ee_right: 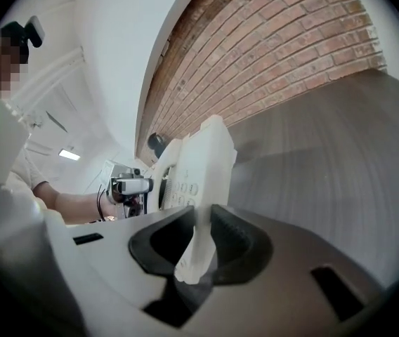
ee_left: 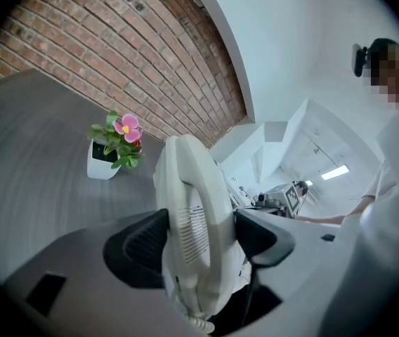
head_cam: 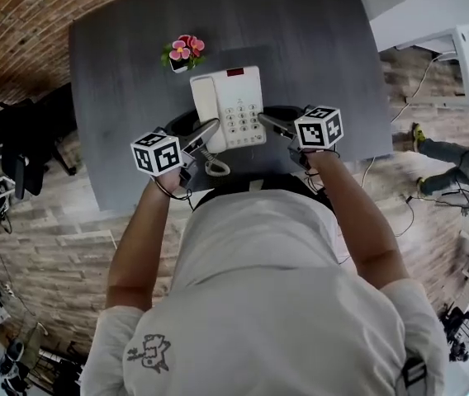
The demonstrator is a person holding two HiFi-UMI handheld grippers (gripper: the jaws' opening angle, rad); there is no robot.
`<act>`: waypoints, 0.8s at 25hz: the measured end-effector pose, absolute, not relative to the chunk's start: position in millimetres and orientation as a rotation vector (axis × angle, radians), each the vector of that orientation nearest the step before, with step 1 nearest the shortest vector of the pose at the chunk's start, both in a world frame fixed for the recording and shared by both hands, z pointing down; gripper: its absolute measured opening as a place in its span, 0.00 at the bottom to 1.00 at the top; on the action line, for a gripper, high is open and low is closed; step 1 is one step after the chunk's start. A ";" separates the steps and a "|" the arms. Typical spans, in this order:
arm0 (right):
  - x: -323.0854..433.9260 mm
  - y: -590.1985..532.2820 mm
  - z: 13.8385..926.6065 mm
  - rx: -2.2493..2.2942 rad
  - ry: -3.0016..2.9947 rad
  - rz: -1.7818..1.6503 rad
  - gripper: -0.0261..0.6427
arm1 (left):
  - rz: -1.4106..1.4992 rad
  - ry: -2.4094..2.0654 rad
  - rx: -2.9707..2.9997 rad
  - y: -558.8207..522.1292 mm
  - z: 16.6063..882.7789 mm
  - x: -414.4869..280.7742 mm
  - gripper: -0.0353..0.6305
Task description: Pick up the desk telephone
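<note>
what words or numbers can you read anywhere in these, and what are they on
No text can be read in any view.
Phone keypad: key markings too small to read.
Red patch at the phone's top: too small and blurred.
Marker cubes: black-and-white square patterns only, no words.
Shirt print: looks like a drawing; any lettering is unreadable.

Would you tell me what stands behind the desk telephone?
A white pot of pink flowers, standing clear of the desk telephone, on the grey table. The telephone's body hides the tabletop beneath.
</note>
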State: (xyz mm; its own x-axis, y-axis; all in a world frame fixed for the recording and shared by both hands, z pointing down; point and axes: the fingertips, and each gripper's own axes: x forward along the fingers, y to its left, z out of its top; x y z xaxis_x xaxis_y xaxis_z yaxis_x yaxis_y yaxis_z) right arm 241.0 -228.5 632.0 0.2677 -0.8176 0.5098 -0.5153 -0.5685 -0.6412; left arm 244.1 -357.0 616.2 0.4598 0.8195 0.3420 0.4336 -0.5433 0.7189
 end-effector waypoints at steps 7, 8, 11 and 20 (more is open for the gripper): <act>254.0 -232.6 606.8 -2.242 1.236 -1.164 0.16 | 0.865 1.050 2.204 -361.9 590.4 257.7 0.54; 255.7 -231.6 604.3 -2.244 1.244 -1.161 0.16 | 0.854 1.045 2.210 -361.0 587.3 259.1 0.53; 257.4 -224.7 597.0 -2.246 1.266 -1.150 0.15 | 0.836 1.028 2.225 -353.9 580.4 258.4 0.53; 237.7 -183.7 581.0 -2.213 1.306 -1.127 0.15 | 0.802 0.970 2.269 -313.3 558.4 236.3 0.53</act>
